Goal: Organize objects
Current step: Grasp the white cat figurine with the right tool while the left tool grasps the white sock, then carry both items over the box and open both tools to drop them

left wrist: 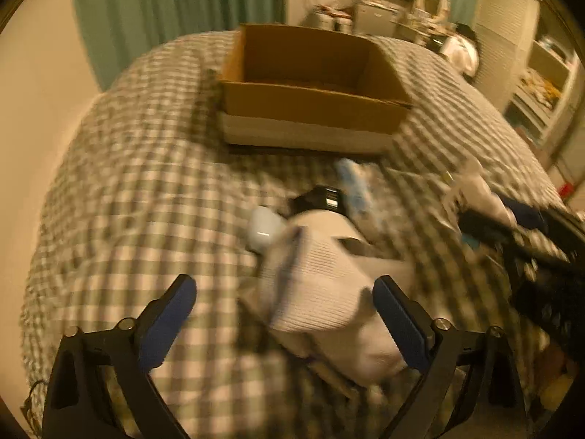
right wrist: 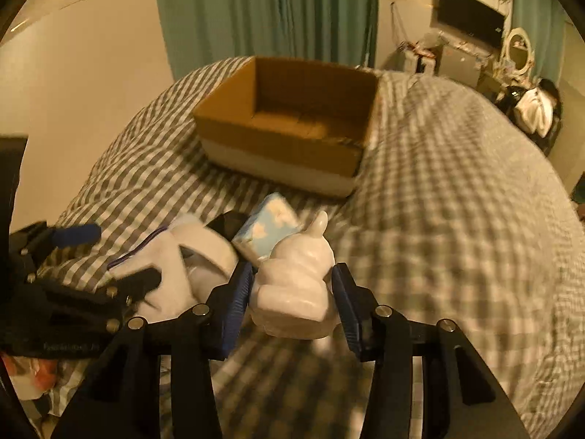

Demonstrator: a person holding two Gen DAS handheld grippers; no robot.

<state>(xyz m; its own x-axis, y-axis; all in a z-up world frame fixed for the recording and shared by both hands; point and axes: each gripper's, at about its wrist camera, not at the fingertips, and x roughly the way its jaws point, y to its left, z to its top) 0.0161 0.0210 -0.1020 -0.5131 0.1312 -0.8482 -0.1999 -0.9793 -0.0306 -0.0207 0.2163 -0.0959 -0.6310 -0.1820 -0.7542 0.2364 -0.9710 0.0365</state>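
The shiny white figurine (right wrist: 294, 285), lumpy with a pointy top, sits low in the middle of the right view on the checked bedcover (right wrist: 438, 219). It looks hard, smooth and slippery, and I think it could break, so I take it by its fat middle. My right claw (right wrist: 292, 303) has its blue pads on both sides of it, touching or nearly so; I cannot tell if they squeeze yet. My left claw (left wrist: 285, 325) is wide apart around a soft white ribbed sock (left wrist: 314, 285), not pinching. The brown cardboard box (right wrist: 278, 150) waits above, in the upper middle.
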